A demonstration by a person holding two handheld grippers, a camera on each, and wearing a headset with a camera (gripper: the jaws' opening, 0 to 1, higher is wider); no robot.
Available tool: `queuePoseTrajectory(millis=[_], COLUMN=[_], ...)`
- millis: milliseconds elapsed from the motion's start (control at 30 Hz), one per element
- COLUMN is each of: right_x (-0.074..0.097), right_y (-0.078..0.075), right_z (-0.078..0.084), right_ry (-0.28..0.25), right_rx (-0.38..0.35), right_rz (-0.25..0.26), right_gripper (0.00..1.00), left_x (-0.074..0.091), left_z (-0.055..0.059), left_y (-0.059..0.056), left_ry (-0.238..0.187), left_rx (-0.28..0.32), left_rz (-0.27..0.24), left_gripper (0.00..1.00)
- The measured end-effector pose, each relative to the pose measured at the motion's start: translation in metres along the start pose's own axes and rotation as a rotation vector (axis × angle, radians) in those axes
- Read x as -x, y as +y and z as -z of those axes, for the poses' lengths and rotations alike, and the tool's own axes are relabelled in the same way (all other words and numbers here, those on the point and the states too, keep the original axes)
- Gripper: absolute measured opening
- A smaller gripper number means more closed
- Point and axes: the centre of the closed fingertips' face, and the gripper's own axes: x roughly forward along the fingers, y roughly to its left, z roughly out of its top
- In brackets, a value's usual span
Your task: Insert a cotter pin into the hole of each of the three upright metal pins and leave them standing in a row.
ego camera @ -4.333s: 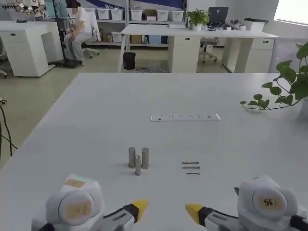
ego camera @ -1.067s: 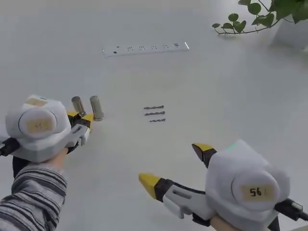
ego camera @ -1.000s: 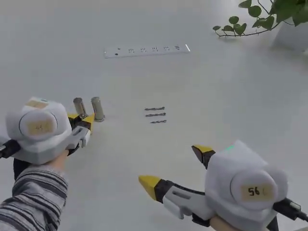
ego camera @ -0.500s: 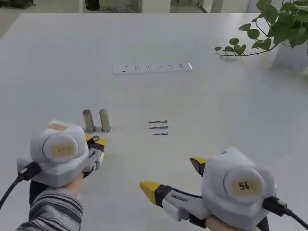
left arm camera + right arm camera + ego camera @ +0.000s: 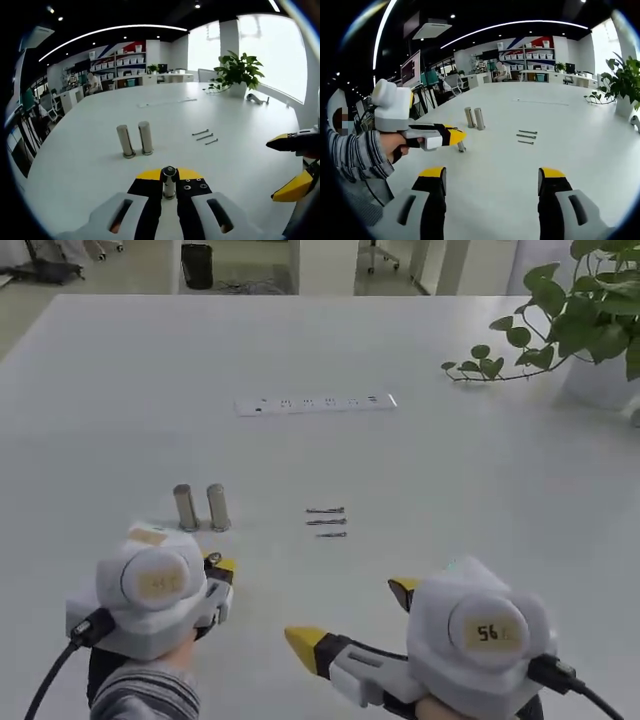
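Two metal pins [image 5: 186, 507] [image 5: 218, 506] stand upright side by side on the white table. My left gripper [image 5: 221, 565] is nearer to me than that pair and is shut on a third metal pin [image 5: 169, 182], held upright between its yellow tips. In the right gripper view that held pin [image 5: 461, 146] pokes down below the left gripper [image 5: 454, 136]. Three cotter pins [image 5: 326, 522] lie in a small stack to the right of the standing pair. My right gripper [image 5: 352, 614] hovers open near the front edge, nothing between its jaws.
A white power strip [image 5: 316, 403] lies farther back on the table. A potted plant [image 5: 585, 310] stands at the back right corner. Desks, shelves and a seated person [image 5: 93, 81] are far off across the room.
The left gripper closed on one of the three metal pins and has drawn it back toward me, away from the other two. The right gripper has stayed open and low.
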Motion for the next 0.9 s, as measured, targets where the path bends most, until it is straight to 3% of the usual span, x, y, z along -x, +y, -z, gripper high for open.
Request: queuePoseTrajectory(millis=[333,400,467,667,900], right_x=[-0.002,-0.001,-0.001,0.001,0.002], right_y=[0.002,0.001,0.002,-0.001,-0.016], right_z=[0.000,0.000,-0.001,-0.004,-0.007], right_ry=[0.005,0.003,0.003,-0.001,0.058], right_rx=[-0.004,-0.006,-0.009,0.000,0.006], right_rz=[-0.014,-0.013,-0.014,-0.013,-0.062], right_gripper=[0.73,0.72,0.72,0.68,0.58], left_x=[0.000,-0.001,-0.001,0.002,0.021], left_z=[-0.001,0.000,-0.003,-0.006,-0.015], left_y=[0.001,0.002,0.000,-0.001,0.001], left_ry=[-0.013,-0.009,-0.031,-0.022,-0.022], left_rx=[-0.021,-0.024,0.003,-0.022,-0.069], left_rz=[-0.011,-0.018,-0.011,0.003,0.035], left_gripper=[0.07,0.13,0.19,0.31,0.48])
